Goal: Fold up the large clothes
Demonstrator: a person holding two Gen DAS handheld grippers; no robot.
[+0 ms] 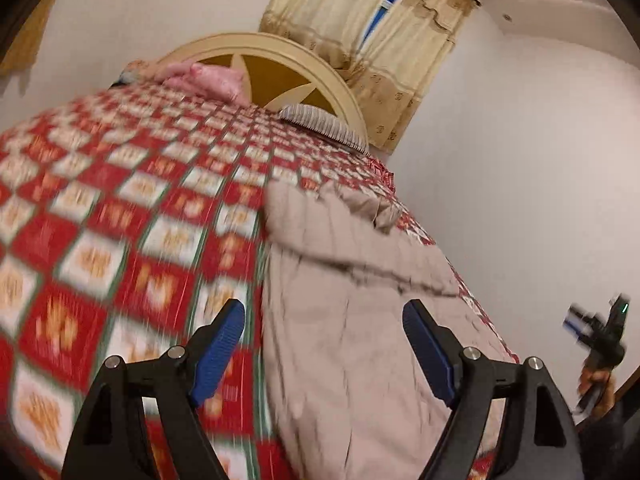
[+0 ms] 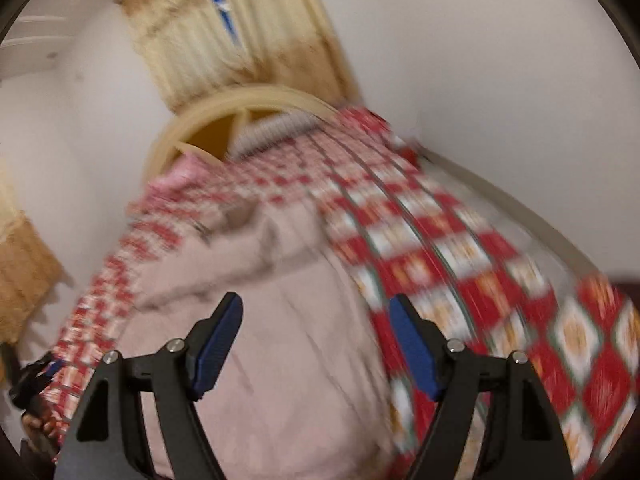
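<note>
A large beige garment [image 1: 352, 300] lies spread on the bed along its right edge, with a folded part at its far end; it also shows in the right wrist view [image 2: 280, 320]. My left gripper [image 1: 324, 320] is open and empty, held above the garment's near left part. My right gripper [image 2: 316, 316] is open and empty above the garment's near part. The right gripper also shows in the left wrist view [image 1: 600, 336] off the bed's right side. The left gripper shows at the lower left edge of the right wrist view [image 2: 36, 376]. Both views are blurred.
The bed has a red, white and green patterned bedspread [image 1: 120, 208]. A pink pillow [image 1: 208, 80] and a striped pillow [image 1: 324, 124] lie by the cream headboard [image 1: 280, 60]. Curtains [image 1: 360, 20] hang behind. A white wall [image 1: 520, 180] runs beside the bed.
</note>
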